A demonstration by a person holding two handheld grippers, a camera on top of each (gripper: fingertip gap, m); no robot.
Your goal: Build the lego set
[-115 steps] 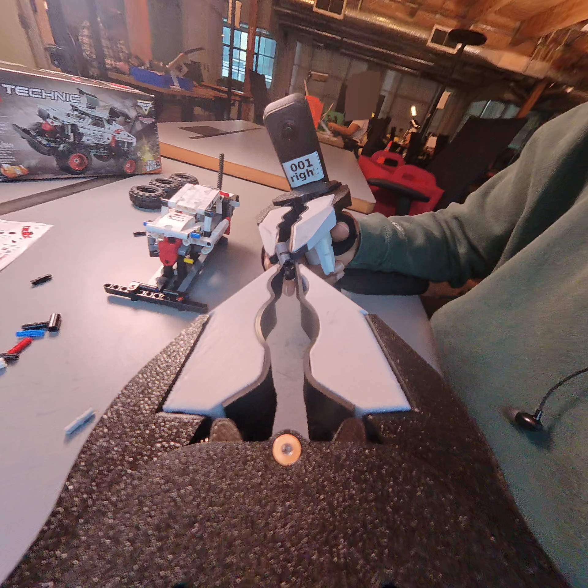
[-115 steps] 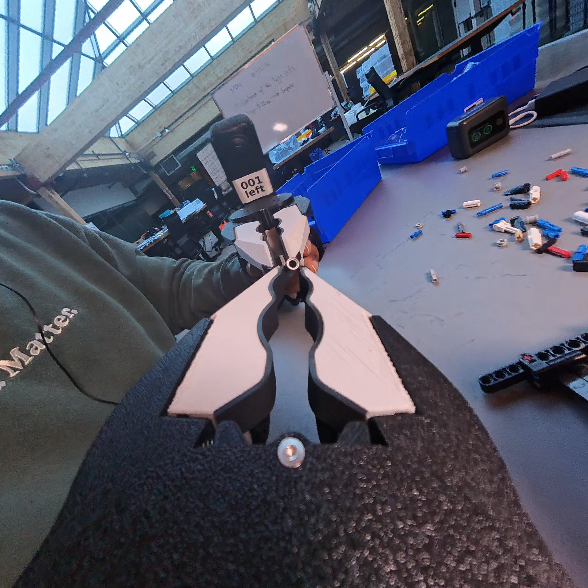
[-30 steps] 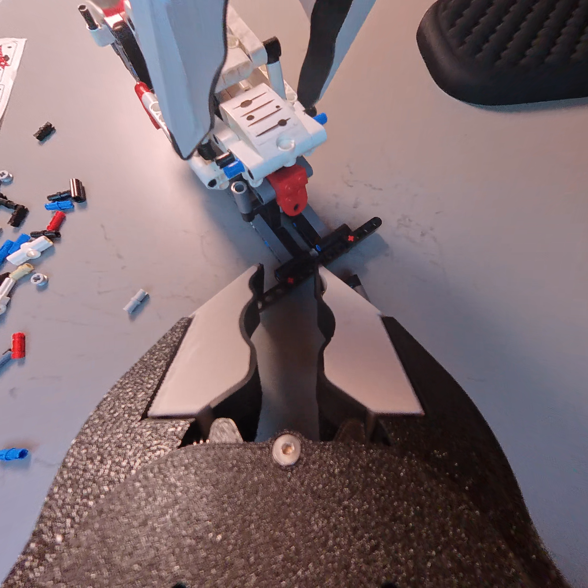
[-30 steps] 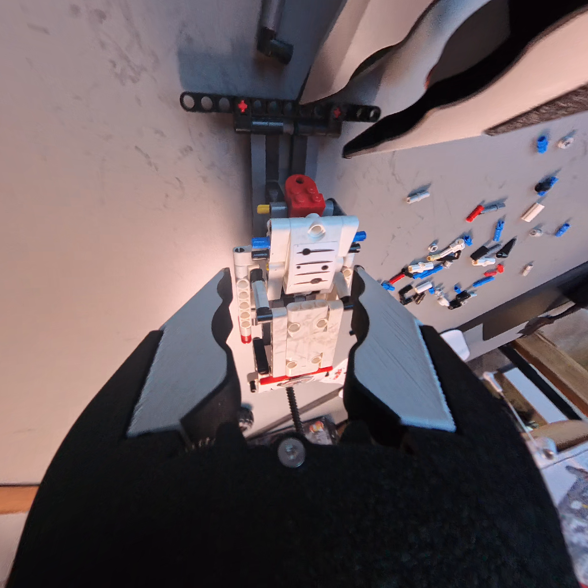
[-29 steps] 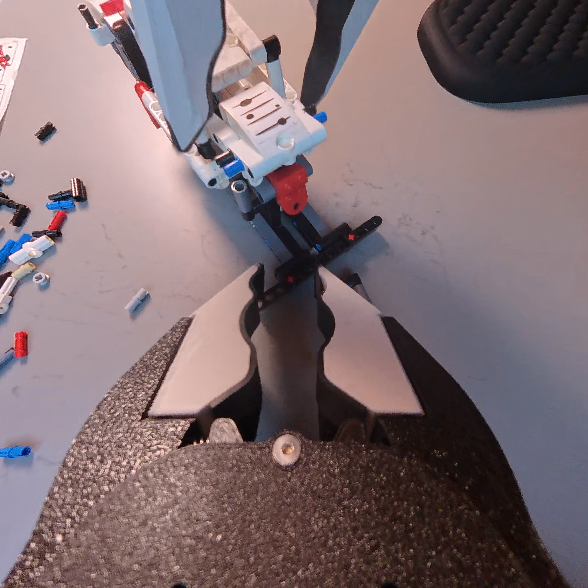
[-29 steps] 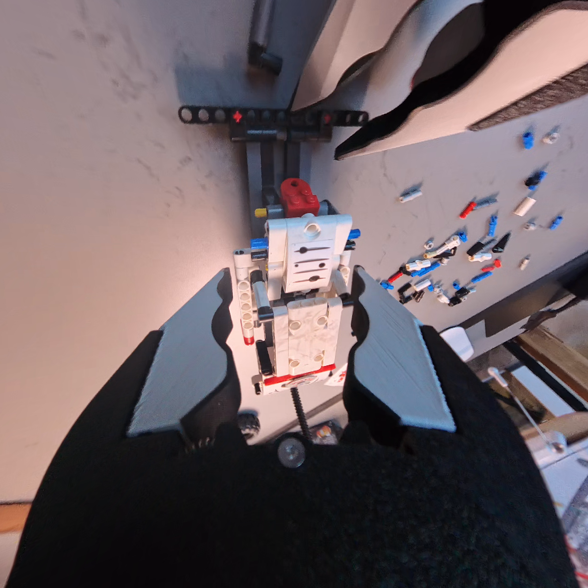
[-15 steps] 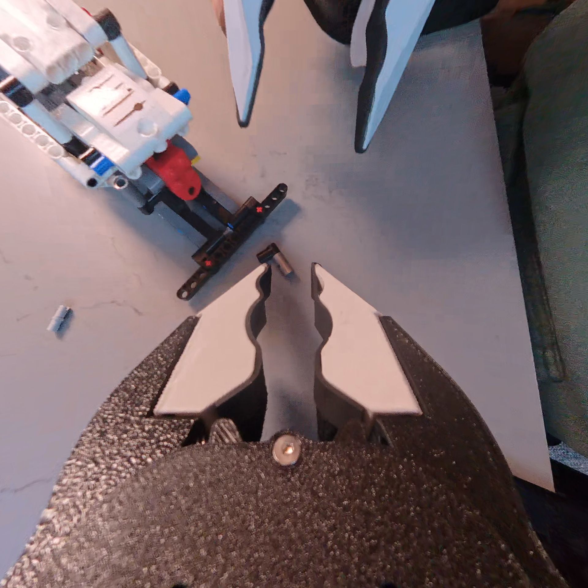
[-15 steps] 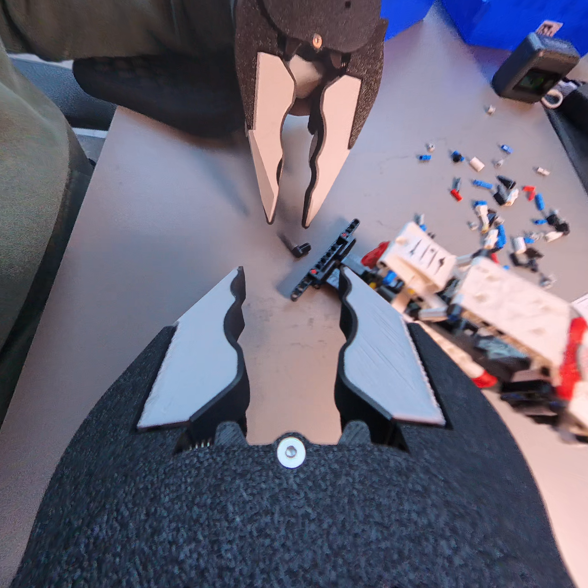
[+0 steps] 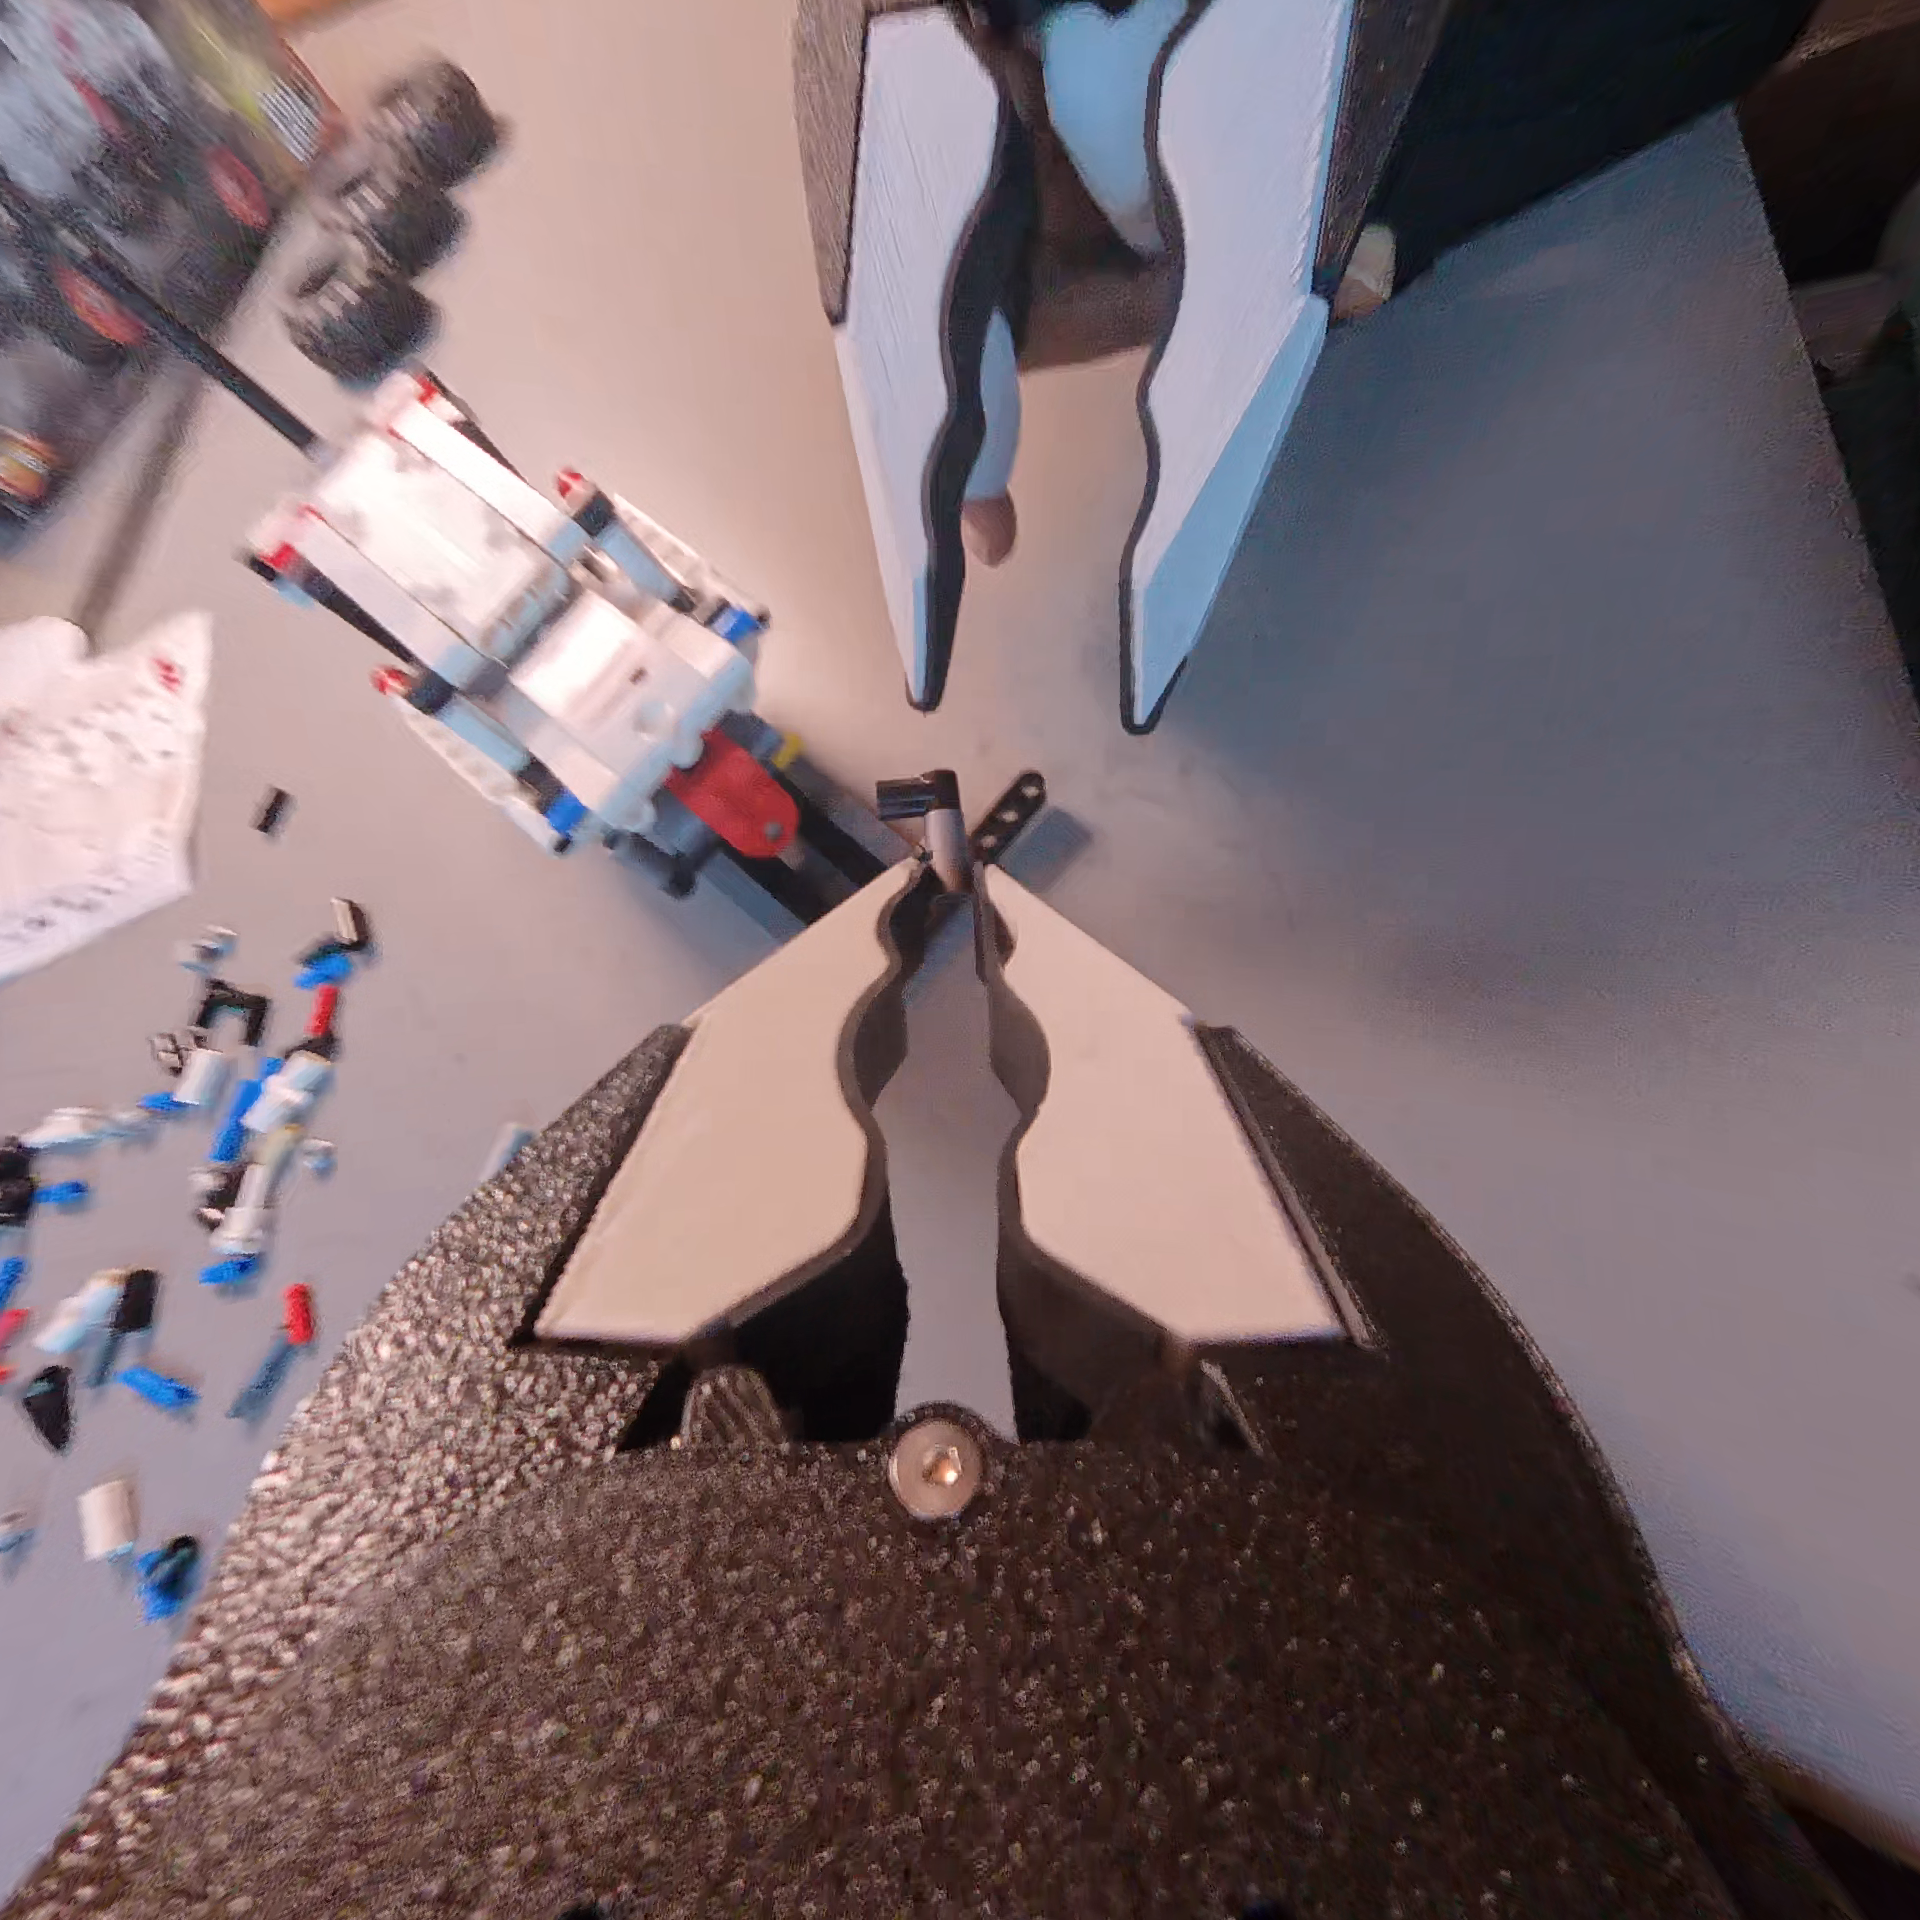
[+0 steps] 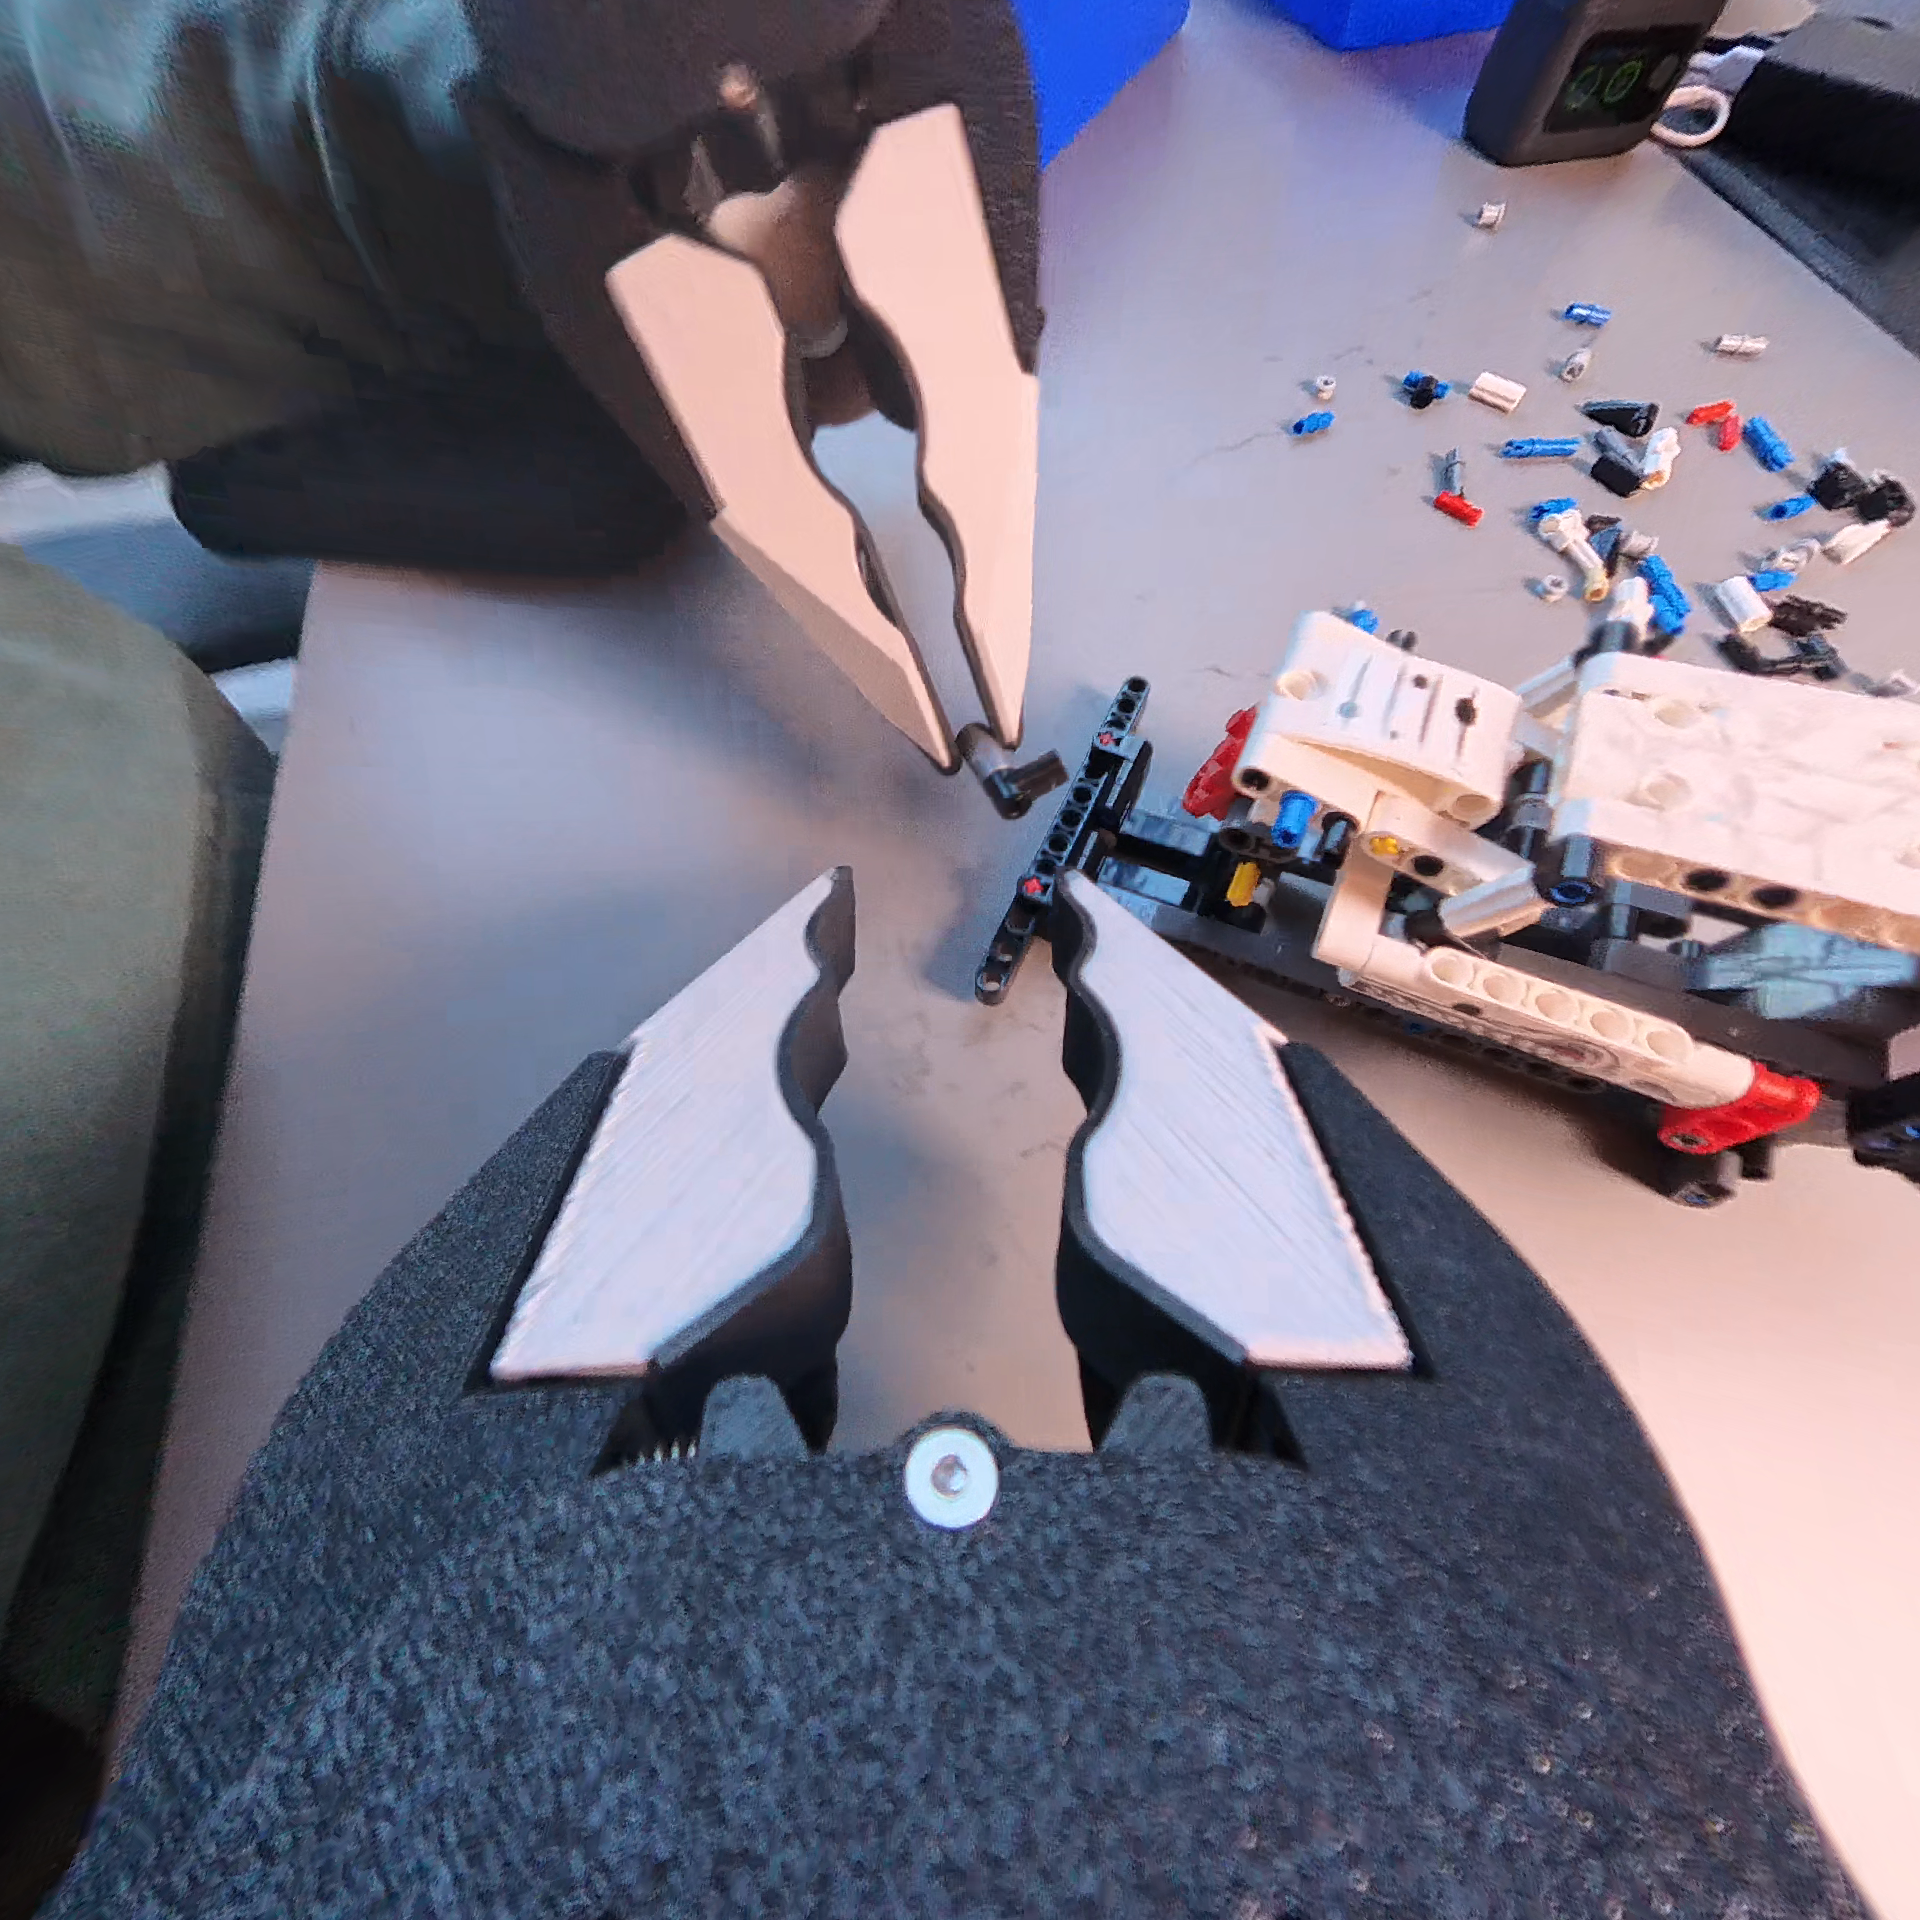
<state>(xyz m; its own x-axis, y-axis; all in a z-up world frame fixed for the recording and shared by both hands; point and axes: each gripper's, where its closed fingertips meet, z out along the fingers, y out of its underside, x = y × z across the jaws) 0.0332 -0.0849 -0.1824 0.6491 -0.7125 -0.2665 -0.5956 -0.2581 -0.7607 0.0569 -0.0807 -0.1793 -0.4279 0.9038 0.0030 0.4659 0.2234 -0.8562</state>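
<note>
The partly built white, black and red lego truck [image 9: 582, 634] lies on the grey table [image 9: 1455, 831]; it also shows in the right wrist view [image 10: 1455, 790]. Its long black beam [image 10: 1070, 831] sticks out at the front. My left gripper [image 9: 948, 868] is shut on a small grey and black angled pin piece [image 9: 930, 816], right beside that beam. The right wrist view shows the left gripper [image 10: 980, 750] pinching the piece [image 10: 1013, 779] by its grey end. My right gripper [image 10: 954, 883] is open and empty, its right fingertip next to the beam. It faces the left gripper [image 9: 1023, 717].
Several loose small pieces [image 10: 1662, 488] lie scattered beyond the truck, and show at the left wrist view's left [image 9: 239, 1101]. An instruction sheet [image 9: 83, 779], black tyres [image 9: 384, 249] and the set's box [image 9: 104, 208] are farther off. The table edge [image 9: 1870, 935] is close. The tips of both grippers are at nearly the same place.
The right gripper let go of the truck and drew back, open. The left gripper, open over the small angled piece half a second ago, has shut on it.
</note>
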